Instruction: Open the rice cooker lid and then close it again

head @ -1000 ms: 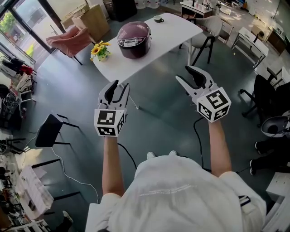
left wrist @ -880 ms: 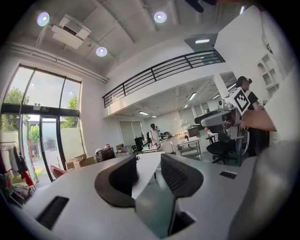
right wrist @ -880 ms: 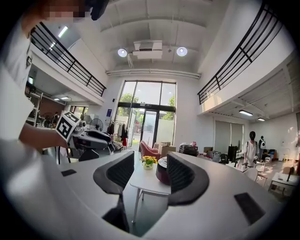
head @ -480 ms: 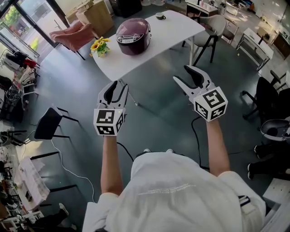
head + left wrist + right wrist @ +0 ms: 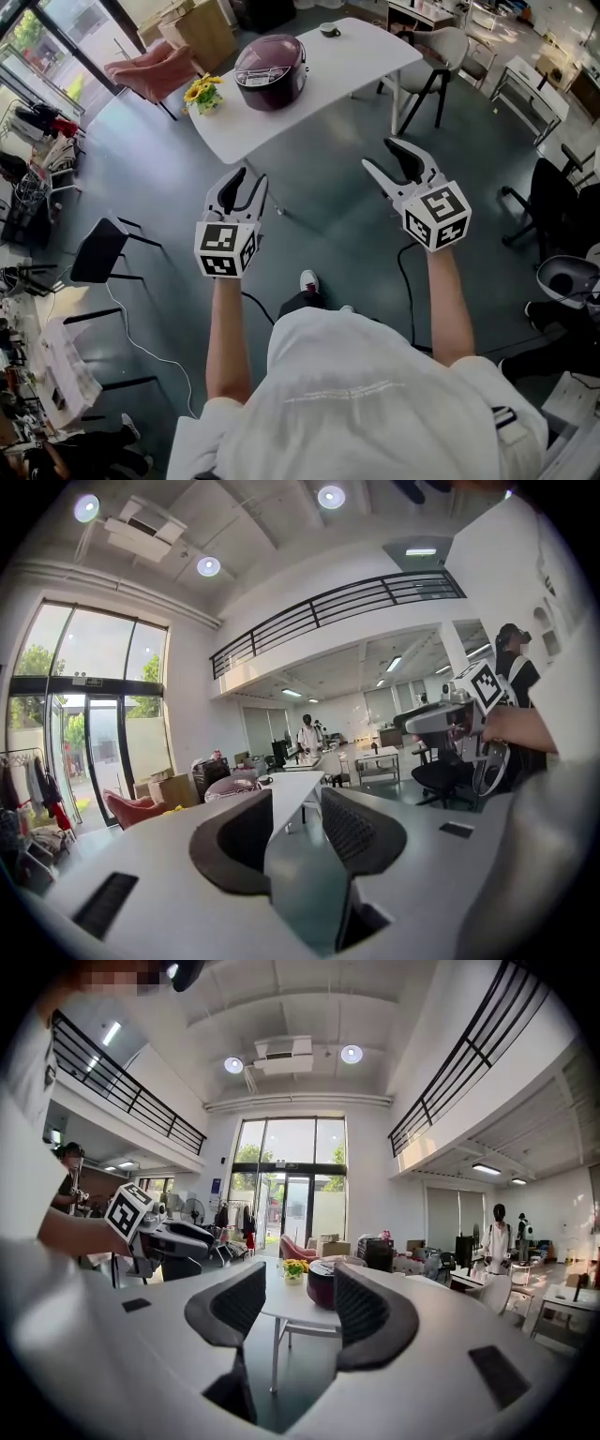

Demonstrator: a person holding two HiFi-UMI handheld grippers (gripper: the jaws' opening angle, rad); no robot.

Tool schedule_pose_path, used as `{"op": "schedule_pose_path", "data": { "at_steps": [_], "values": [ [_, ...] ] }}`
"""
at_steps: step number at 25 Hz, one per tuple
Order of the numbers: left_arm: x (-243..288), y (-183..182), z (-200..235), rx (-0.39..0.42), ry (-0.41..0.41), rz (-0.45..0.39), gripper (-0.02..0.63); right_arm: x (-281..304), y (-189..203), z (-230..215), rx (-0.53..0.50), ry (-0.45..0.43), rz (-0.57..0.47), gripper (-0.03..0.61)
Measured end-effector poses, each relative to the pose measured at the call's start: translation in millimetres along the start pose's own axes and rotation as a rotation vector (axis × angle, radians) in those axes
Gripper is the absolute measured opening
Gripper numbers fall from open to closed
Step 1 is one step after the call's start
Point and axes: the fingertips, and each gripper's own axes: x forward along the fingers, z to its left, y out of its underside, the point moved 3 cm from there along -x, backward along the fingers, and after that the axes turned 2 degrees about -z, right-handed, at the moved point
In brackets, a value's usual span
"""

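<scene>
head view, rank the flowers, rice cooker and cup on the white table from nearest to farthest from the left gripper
1. Flowers, at the table's left corner, and rice cooker, mid-table: too close to call from the left gripper.
2. Cup, at the table's far end: clearly farthest.

White table [image 5: 319, 84] far centre. On it: yellow flowers [image 5: 202, 94] at the left end, small cup [image 5: 328, 30] at the far end. Pink armchair [image 5: 150, 73] and cardboard box [image 5: 202, 33] far left, beyond the table. Pale chair with black legs [image 5: 436, 56] just right of the table. Black chair [image 5: 98, 258] near left. Hanging clothes [image 5: 37, 117] at left edge. Black office chair [image 5: 553, 202] at right edge.
</scene>
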Motion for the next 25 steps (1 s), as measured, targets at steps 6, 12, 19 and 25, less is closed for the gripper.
{"op": "schedule_pose_path", "data": {
  "at_steps": [6, 12, 19, 25],
  "values": [
    [11.9, 4.6, -6.3, -0.008, 0.014, 0.012, 0.178, -8.6, 9.4, -15.6, 0.03, 0.034, 0.009, 0.24],
    [29.5, 10.5, -3.2, -0.023, 0.022, 0.013, 0.178, 4.3, 14.5, -21.1, 0.017, 0.023, 0.025, 0.239],
    [60.1, 20.7, 19.4, -0.049, 0.001, 0.017, 0.178, 38.5, 19.9, -40.5, 0.01, 0.002, 0.043, 0.227],
    [98.8, 37.0, 49.1, -0.082, 0.001, 0.042, 0.178, 84.5, 29.5, -58.2, 0.016, -0.018, 0.075, 0.222]
  ]
}}
